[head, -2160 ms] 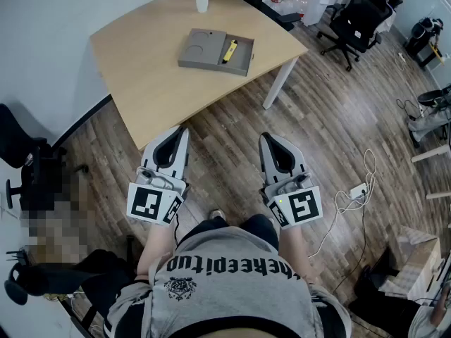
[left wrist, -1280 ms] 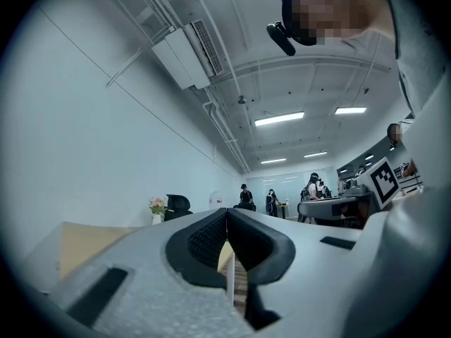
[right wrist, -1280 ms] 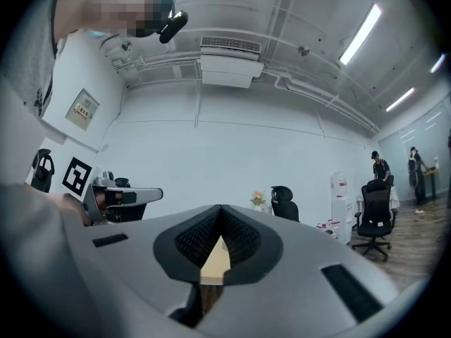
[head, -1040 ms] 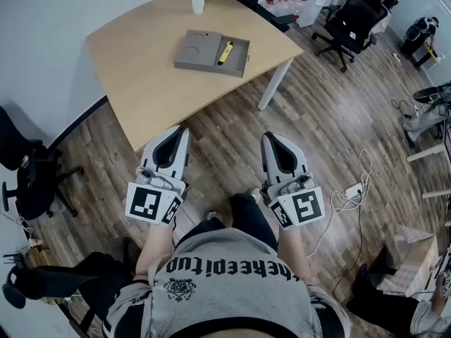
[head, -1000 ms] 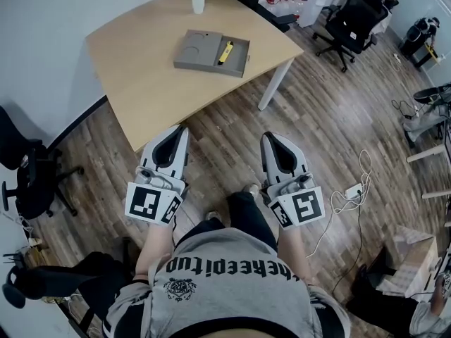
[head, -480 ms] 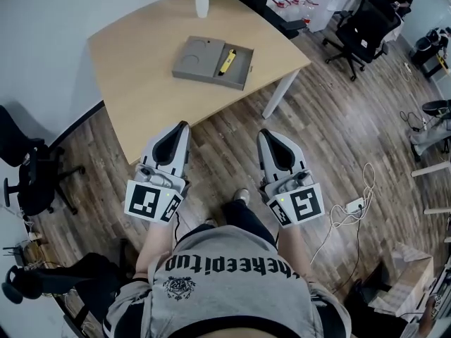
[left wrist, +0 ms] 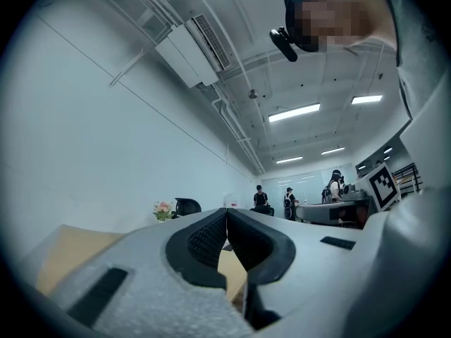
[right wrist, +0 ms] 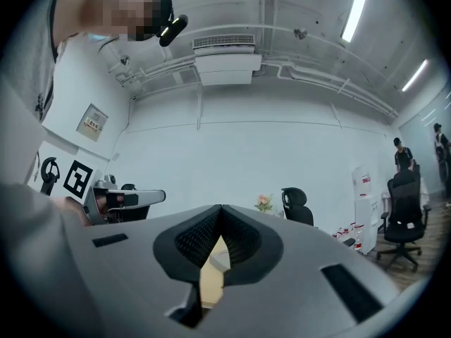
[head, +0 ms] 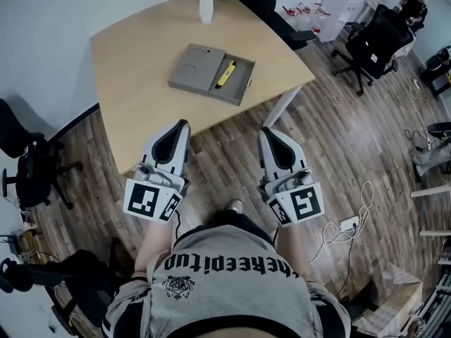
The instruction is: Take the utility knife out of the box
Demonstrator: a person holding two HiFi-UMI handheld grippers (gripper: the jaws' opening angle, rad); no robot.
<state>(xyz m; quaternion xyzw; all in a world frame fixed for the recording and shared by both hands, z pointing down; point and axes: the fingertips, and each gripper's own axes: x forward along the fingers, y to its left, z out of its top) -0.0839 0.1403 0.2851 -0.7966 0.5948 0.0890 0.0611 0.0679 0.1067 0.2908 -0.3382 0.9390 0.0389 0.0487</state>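
Note:
A grey box lies open on the wooden table, far ahead of both grippers. A yellow utility knife rests in the box's right compartment. In the head view my left gripper is held over the floor just short of the table's near edge, shut with nothing in it. My right gripper is beside it over the wooden floor, also shut and empty. In the left gripper view the left gripper has its pads touching. The right gripper view shows the same of the right gripper.
A white vase with flowers stands at the table's far edge. The white table leg is ahead of my right gripper. Black office chairs stand at the right, another chair at the left. A power strip with cable lies on the floor.
The table and box have come nearer and sit lower in the head view as the person walks toward them. Both grippers stay shut and side by side.

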